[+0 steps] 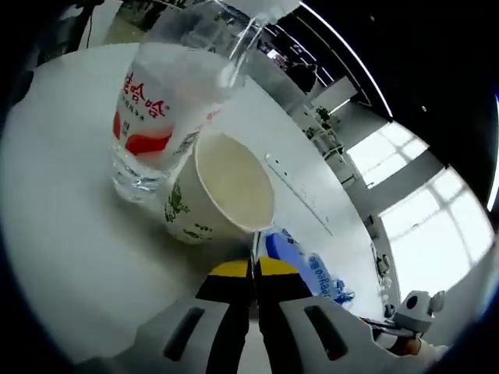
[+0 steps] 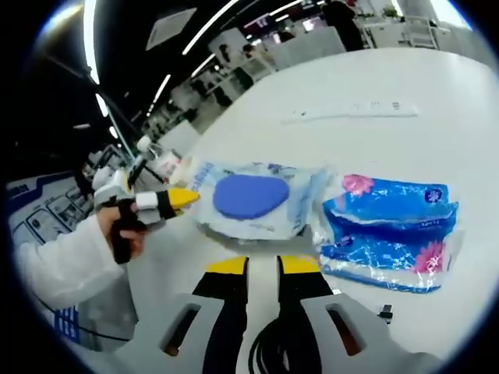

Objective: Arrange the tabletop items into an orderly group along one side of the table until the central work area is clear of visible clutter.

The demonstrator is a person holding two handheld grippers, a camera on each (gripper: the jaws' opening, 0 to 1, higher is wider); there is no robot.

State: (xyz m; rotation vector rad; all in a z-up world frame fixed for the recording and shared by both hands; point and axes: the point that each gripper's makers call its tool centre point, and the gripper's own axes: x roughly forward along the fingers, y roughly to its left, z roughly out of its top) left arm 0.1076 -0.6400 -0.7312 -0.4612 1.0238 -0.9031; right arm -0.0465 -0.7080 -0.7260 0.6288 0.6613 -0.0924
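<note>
A: Item one, the white worktop (image 2: 437,101) – what stands on it, largest down?

B: Wipes pack with blue oval lid (image 2: 253,199), lying flat just ahead of the right gripper (image 2: 263,266), whose jaws stand a little apart, holding nothing. Soft and slack; best taken by an edge or seam.

A: Next?

B: Blue tissue packet (image 2: 390,234), touching the wipes pack, off to the side of those jaws. Light, crinkly film, likely slippery.

A: Left side?

B: Clear bottle with red label (image 1: 152,117), upright, beside the paper cup (image 1: 214,191). Looks near empty, so light and easy to tip; grip the middle. The cup lies tipped over, mouth towards the left gripper (image 1: 251,269), right ahead of the jaws, which sit together, gripping nothing. Thin card, crushable; take it at the rim

A: Smallest?

B: A white strip (image 2: 355,111) far across the worktop, too small to identify
</note>
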